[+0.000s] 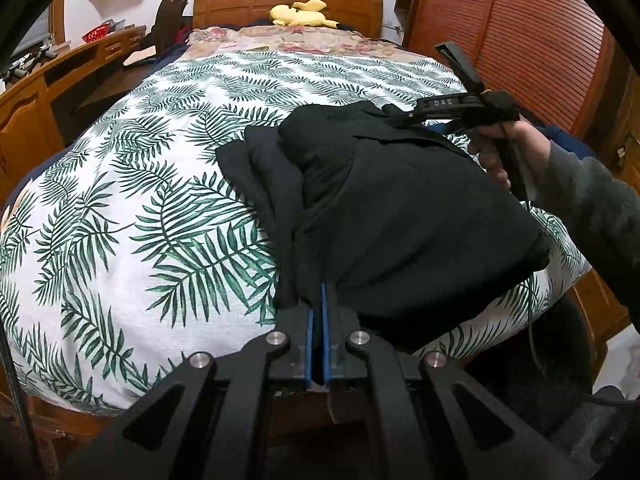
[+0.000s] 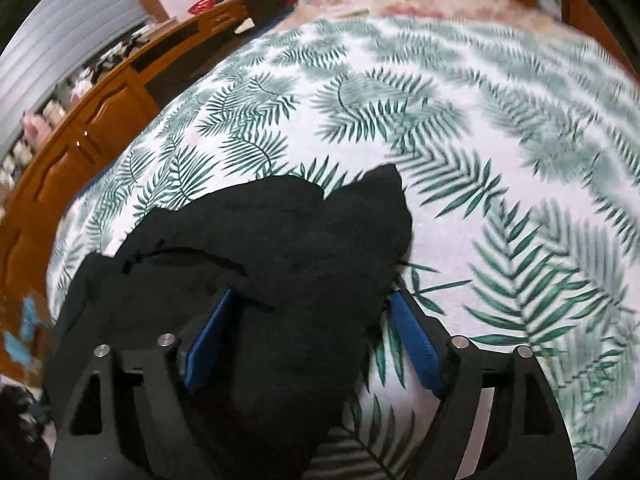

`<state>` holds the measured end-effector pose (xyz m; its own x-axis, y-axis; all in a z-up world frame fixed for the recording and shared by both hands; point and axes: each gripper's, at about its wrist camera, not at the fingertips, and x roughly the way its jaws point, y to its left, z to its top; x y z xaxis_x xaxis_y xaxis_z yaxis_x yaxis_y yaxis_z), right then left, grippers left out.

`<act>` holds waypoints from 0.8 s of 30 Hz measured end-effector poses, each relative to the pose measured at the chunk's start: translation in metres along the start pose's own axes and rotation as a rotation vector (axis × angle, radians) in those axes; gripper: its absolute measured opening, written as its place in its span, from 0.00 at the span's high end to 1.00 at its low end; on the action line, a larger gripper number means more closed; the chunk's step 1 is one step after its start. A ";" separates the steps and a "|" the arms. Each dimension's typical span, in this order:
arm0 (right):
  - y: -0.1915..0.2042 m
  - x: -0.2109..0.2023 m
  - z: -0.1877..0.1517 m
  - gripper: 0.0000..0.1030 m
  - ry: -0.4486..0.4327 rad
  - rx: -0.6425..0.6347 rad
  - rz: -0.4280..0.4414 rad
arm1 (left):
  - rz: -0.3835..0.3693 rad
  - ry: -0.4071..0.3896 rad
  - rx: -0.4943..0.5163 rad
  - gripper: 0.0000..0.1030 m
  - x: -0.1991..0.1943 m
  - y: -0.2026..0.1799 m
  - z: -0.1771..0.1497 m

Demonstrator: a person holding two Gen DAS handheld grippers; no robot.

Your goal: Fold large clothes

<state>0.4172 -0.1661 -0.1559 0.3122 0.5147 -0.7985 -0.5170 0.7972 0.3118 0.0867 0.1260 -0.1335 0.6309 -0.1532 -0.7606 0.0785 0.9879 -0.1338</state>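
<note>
A black garment (image 1: 400, 200) lies bunched in folds on the fern-print bed cover (image 1: 140, 200), near the bed's front right edge. My left gripper (image 1: 318, 304) is shut, its blue pads pinching the garment's near edge. In the right wrist view the same black garment (image 2: 280, 248) lies heaped between and under the wide-apart blue pads (image 2: 416, 344) of my right gripper (image 2: 312, 304). That gripper is open, and cloth drapes over its left finger. A person's hand (image 1: 504, 152) holds the right gripper's handle at the garment's far right side.
The bed cover (image 2: 460, 140) stretches away towards a wooden headboard (image 1: 288, 0) with a yellow plush toy (image 1: 300, 14). A wooden desk (image 1: 48, 80) runs along the left of the bed. A wooden wardrobe (image 1: 520, 40) stands on the right.
</note>
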 end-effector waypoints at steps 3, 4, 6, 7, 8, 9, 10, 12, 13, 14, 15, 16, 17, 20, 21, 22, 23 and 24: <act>-0.006 0.011 -0.001 0.20 0.033 0.040 0.055 | 0.002 0.004 -0.005 0.99 0.000 0.000 0.000; -0.006 0.012 -0.002 0.20 0.038 0.052 0.071 | 0.003 0.006 -0.007 0.99 0.000 0.000 0.000; -0.007 0.011 -0.004 0.22 0.033 0.065 0.098 | 0.004 0.009 -0.012 0.99 0.000 0.000 0.001; -0.008 0.012 -0.004 0.29 0.032 0.071 0.114 | 0.004 0.012 -0.015 0.99 0.000 0.000 0.001; -0.010 0.011 -0.005 0.35 0.034 0.084 0.150 | 0.003 0.014 -0.018 0.99 0.000 0.000 0.002; -0.011 0.009 -0.006 0.39 0.030 0.089 0.167 | 0.003 0.016 -0.021 0.99 -0.001 0.000 0.002; -0.011 0.008 -0.006 0.47 0.028 0.087 0.178 | 0.002 0.019 -0.025 0.98 -0.002 0.000 0.002; -0.010 0.000 -0.009 0.60 0.010 0.062 0.192 | 0.000 0.025 -0.031 0.96 -0.003 0.002 0.003; -0.008 -0.003 -0.010 0.67 0.002 0.051 0.192 | -0.001 0.026 -0.032 0.94 -0.004 0.002 0.002; -0.008 -0.010 -0.012 0.72 -0.013 0.044 0.192 | 0.000 0.029 -0.032 0.92 -0.005 0.002 0.001; -0.009 -0.014 -0.015 0.73 -0.022 0.044 0.192 | 0.002 0.029 -0.031 0.92 -0.006 0.003 0.001; -0.010 -0.019 -0.017 0.74 -0.033 0.043 0.188 | 0.005 0.028 -0.031 0.91 -0.008 0.003 0.000; -0.011 -0.026 -0.021 0.75 -0.045 0.041 0.178 | 0.007 0.027 -0.030 0.89 -0.010 0.003 -0.001; -0.014 -0.046 -0.038 0.77 -0.080 0.029 0.133 | 0.011 0.015 -0.028 0.83 -0.018 0.004 -0.003; -0.016 -0.056 -0.047 0.77 -0.094 0.031 0.116 | 0.011 0.011 -0.027 0.82 -0.020 0.004 -0.004; -0.019 -0.060 -0.051 0.77 -0.101 0.036 0.105 | 0.010 0.009 -0.024 0.80 -0.022 0.004 -0.005; -0.021 -0.067 -0.058 0.78 -0.108 0.040 0.087 | 0.010 0.011 -0.023 0.79 -0.022 0.004 -0.005; -0.023 -0.074 -0.063 0.78 -0.111 0.041 0.070 | 0.013 0.019 -0.022 0.78 -0.020 0.004 -0.006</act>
<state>0.3561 -0.2423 -0.1367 0.3641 0.5995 -0.7127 -0.5079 0.7693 0.3876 0.0694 0.1334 -0.1224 0.6173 -0.1409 -0.7740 0.0536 0.9891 -0.1373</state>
